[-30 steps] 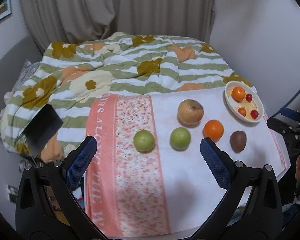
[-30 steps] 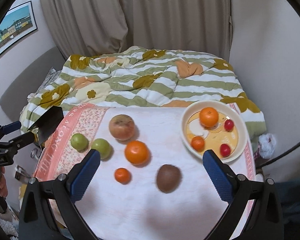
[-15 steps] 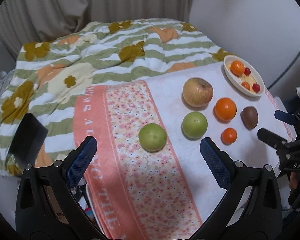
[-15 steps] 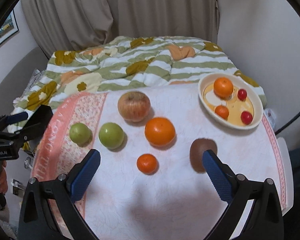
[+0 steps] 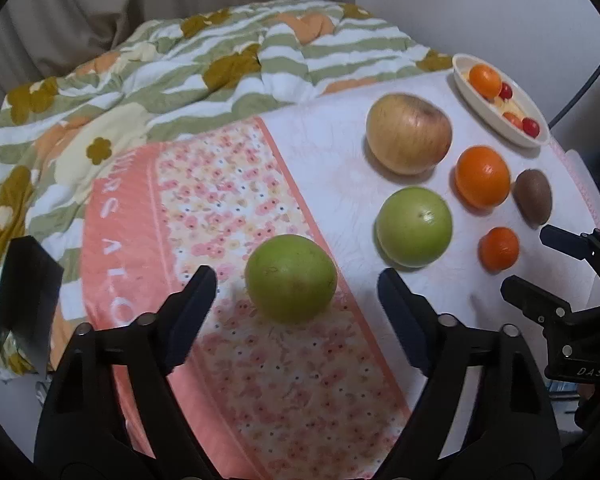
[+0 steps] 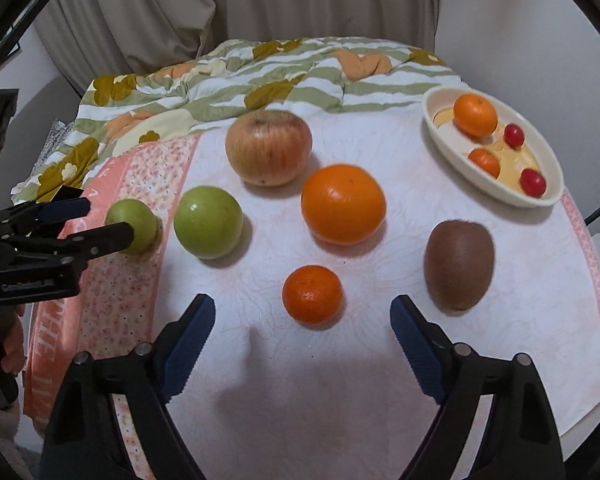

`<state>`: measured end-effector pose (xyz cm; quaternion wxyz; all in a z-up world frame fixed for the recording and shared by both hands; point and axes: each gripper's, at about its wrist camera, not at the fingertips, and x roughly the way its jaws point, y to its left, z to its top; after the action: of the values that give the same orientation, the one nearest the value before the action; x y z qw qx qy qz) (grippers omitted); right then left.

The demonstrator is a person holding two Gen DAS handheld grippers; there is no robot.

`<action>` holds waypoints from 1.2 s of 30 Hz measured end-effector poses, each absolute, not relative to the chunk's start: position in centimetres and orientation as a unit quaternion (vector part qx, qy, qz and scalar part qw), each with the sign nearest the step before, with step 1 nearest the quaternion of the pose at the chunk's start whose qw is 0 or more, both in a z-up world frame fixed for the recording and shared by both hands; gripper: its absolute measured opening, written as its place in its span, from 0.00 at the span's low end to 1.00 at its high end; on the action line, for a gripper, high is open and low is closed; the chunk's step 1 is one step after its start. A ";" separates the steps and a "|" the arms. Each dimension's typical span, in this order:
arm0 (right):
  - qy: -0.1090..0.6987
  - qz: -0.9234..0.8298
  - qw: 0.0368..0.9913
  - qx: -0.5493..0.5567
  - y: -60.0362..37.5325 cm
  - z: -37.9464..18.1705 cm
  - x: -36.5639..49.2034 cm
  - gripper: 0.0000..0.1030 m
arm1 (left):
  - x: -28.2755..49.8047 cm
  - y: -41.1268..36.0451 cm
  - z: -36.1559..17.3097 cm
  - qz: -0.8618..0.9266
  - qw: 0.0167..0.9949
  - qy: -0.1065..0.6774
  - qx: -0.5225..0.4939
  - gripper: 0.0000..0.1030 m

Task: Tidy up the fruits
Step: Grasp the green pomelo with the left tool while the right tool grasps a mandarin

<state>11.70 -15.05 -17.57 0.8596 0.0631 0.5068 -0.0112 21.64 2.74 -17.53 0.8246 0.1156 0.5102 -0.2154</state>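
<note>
On the cloth-covered table lie two green apples [image 5: 291,278] [image 5: 414,227], a large yellow-red apple [image 5: 408,133], a big orange [image 5: 482,176], a small mandarin [image 5: 499,249] and a brown kiwi [image 5: 533,198]. My left gripper [image 5: 296,292] is open, its jaws on either side of the nearer green apple without touching it. My right gripper [image 6: 302,326] is open, with the small mandarin [image 6: 312,294] just ahead between its jaws. The kiwi [image 6: 458,265] lies to the right of the right gripper.
A white oval bowl [image 6: 452,148] at the back right holds an orange, a small mandarin and two red cherry-like fruits. A striped floral quilt [image 5: 180,64] lies behind the table. The pink flowered cloth band [image 5: 236,208] covers the table's left part. A wall stands on the right.
Both grippers have come down and forward toward the table. The left one has closed in on the nearer green apple, the right one on the small mandarin. No fruit has moved.
</note>
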 end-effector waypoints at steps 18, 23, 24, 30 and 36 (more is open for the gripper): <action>0.519 -0.018 0.853 0.056 -14.9 -19.5 13.2 0.60 | 23.4 1.8 -20.7 -0.207 0.808 0.535 0.134 0.60; 0.520 -0.021 0.852 0.053 -14.8 -19.5 13.2 0.56 | 23.3 1.9 -20.7 -0.206 0.810 0.534 0.130 0.59; 0.520 -0.022 0.852 0.053 -14.9 -19.5 13.2 0.55 | 23.3 2.0 -20.7 -0.206 0.810 0.534 0.128 0.59; 0.521 -0.022 0.852 0.050 -14.9 -19.6 13.2 0.54 | 22.8 2.6 -20.5 -0.206 0.810 0.535 0.124 0.59; 0.523 -0.023 0.851 0.049 -15.0 -19.7 13.2 0.46 | 22.2 3.2 -20.3 -0.203 0.811 0.536 0.118 0.59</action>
<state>13.24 -15.02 -19.73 0.8508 0.0487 0.5227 -0.0229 22.20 3.24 -20.31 0.8113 0.1182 0.5355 -0.2025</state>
